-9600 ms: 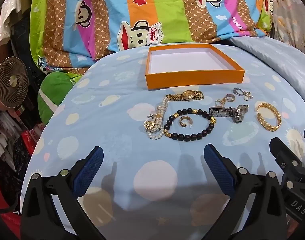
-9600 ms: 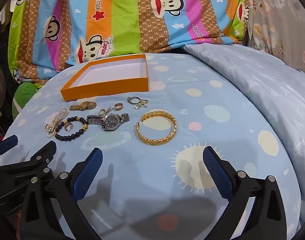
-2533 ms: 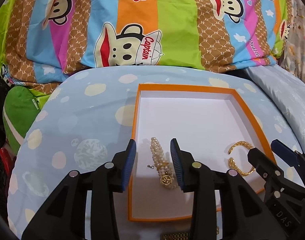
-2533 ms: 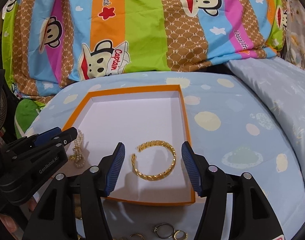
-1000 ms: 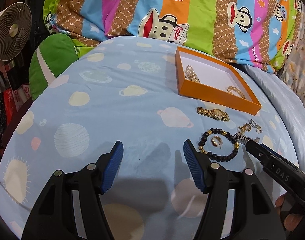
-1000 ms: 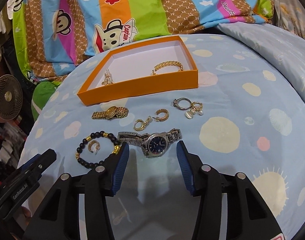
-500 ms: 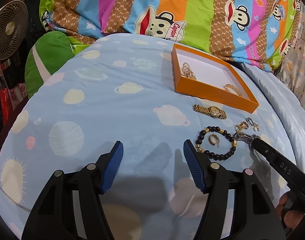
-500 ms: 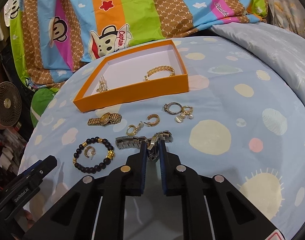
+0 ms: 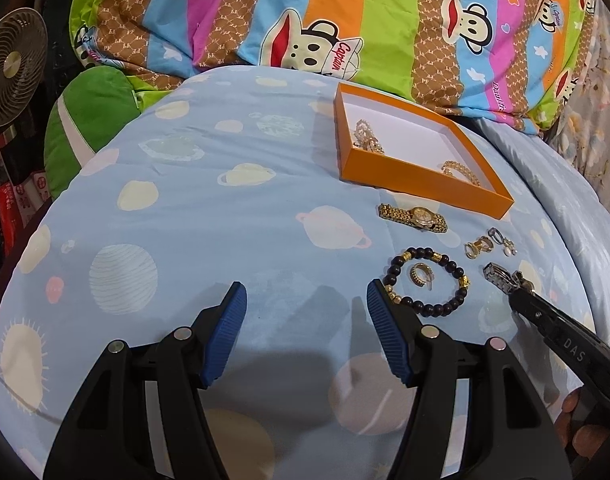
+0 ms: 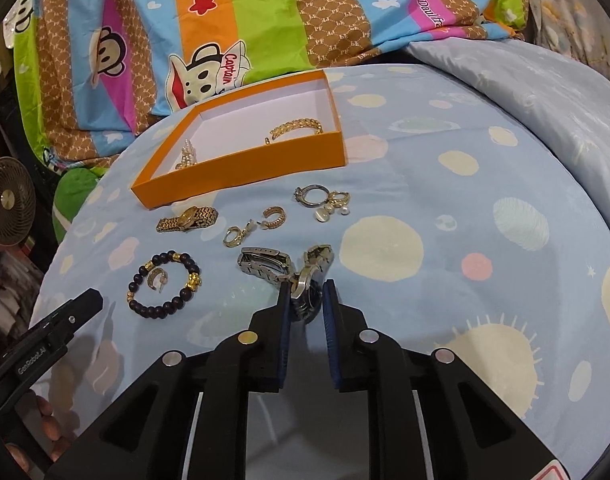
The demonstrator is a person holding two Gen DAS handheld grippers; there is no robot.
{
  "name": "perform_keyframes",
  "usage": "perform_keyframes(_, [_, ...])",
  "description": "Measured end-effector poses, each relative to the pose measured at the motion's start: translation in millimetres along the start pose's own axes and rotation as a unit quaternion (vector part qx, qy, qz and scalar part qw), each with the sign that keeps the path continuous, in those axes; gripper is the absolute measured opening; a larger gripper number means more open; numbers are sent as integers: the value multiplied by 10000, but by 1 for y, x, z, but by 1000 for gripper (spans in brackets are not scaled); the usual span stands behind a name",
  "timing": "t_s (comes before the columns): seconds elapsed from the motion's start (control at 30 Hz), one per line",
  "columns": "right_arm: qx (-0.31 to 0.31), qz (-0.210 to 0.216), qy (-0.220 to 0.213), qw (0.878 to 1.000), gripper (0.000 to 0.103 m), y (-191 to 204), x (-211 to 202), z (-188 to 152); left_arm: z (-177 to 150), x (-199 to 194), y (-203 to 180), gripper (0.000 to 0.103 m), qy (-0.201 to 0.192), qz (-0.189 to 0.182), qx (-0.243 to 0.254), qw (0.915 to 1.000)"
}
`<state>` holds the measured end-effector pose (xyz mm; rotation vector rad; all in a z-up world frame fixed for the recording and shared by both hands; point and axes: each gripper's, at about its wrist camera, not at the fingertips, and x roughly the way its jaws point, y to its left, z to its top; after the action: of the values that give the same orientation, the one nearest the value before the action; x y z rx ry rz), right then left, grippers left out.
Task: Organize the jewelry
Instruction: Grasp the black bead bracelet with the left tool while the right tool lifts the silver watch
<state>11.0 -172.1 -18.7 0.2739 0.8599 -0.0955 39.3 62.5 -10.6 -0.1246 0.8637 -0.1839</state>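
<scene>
The silver watch lies on the bed, in front of the orange box, and the right claw is clamped on its case, which stands on edge between the two blue pads. The bands hang loose to both sides; one folded band rests on the cover to the left. I judge that the step in hand is the pick-up of this watch, to carry it into the box.

In the box the pearl bracelet and the gold bangle are already placed. Outside it there are the gold watch, the bead bracelet with a small hoop inside its ring, two more hoops and the rings with pearls.

The left claw hovers over bare cover with its jaws wide apart, holding nothing, just beside the bead bracelet.

The next move probably calls for a straight lift, so that the loose bands do not drag the near hoops, then a carry over the box wall and a release on the free white floor between the two pieces.
</scene>
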Motion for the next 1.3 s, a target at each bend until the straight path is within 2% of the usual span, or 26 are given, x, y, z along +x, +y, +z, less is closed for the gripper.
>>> perform_keyframes(0.13, [84, 54, -66, 9999, 13, -5, -3, -1, 0, 2, -2, 60, 64, -47, 52, 10000])
perform_keyframes(0.27, [174, -6, -191, 9997, 13, -14, -14, -5, -1, 3, -14, 60, 141, -114, 257, 9995])
perform_keyframes(0.37, [242, -29, -229, 9994, 13, -22, -19, -8, 0, 6, -27, 60, 217, -301, 294, 9989])
perform_keyframes(0.53, [280, -31, -259, 9993, 13, -29, -25, -13, 5, 18, -43, 60, 314, -286, 342, 9985])
perform_keyframes(0.73, [256, 22, -285, 9993, 13, -29, -27, -14, 4, 21, -51, 49, 259, -25, 540, 9982])
perform_keyframes(0.9, [292, 94, -254, 9992, 13, -31, -25, -14, 3, 22, -54, 34, 259, 208, 727, 9968])
perform_keyframes(1.17, [300, 130, -222, 9992, 13, -32, -24, -13, 7, 26, -59, 30, 262, 360, 773, 9960])
perform_keyframes(1.2, [301, 129, -223, 9992, 13, -32, -24, -13, 7, 26, -59, 20, 259, 356, 799, 9958])
perform_keyframes(1.27, [300, 129, -222, 9992, 13, -32, -24, -14, 7, 26, -61, 8, 249, 342, 829, 9957])
perform_keyframes(1.3, [294, 127, -225, 9992, 13, -32, -25, -13, 6, 26, -61, 7, 250, 302, 829, 9958])
